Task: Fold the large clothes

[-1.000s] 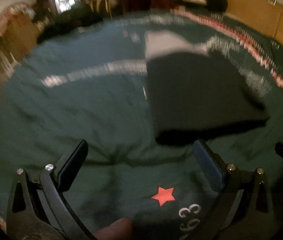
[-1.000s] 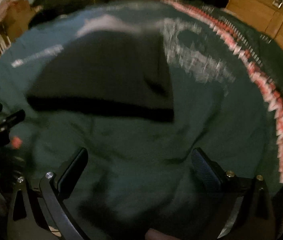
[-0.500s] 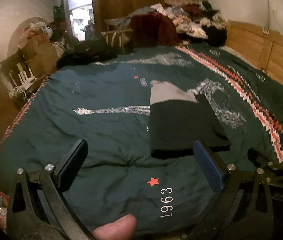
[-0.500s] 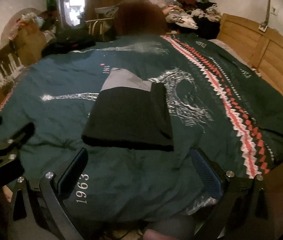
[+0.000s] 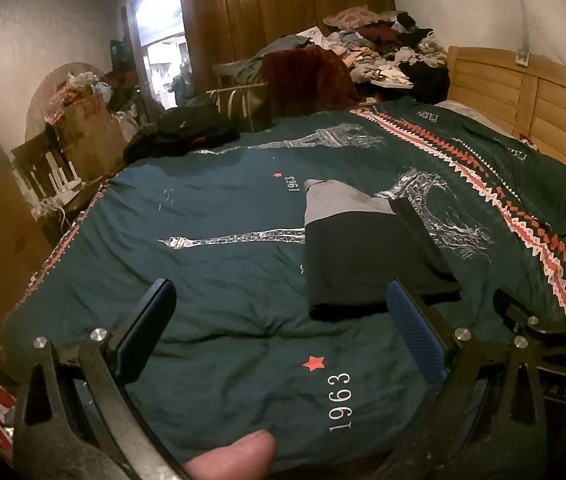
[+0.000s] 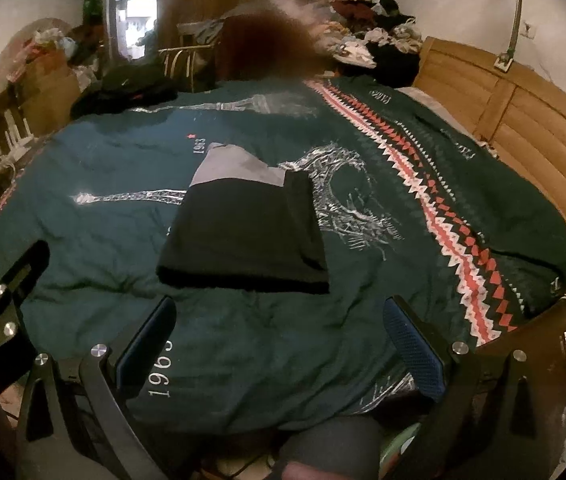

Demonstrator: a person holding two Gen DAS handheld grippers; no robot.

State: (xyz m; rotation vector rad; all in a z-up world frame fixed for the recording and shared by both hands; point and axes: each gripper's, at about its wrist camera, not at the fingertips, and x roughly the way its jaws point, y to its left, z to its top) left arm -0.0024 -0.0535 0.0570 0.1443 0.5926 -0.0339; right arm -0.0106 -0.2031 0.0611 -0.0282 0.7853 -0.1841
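Both grippers, left [image 5: 283, 336] and right [image 6: 283, 344], hover with fingers spread wide, empty, near the folded black garment [image 6: 243, 232].

A: Where's the folded garment [image 5: 367, 256]?

B: On the bed's quilt [image 5: 219, 280], abt mid-bed, slightly right of centre from my left cam. Both grippers sit near the bed's front edge w/ jaws apart, nothing between them: left gripper [image 5: 283, 332] before the garment's near left corner, right gripper [image 6: 279, 340] before its near right corner.

A: And behind it?

B: Clothes pile [image 5: 367, 56] at the far end, chair [image 5: 239, 100] just left of it. Headboard [image 5: 531, 108] runs along the right side; cluttered boxes [image 5: 83, 120] off the far left.
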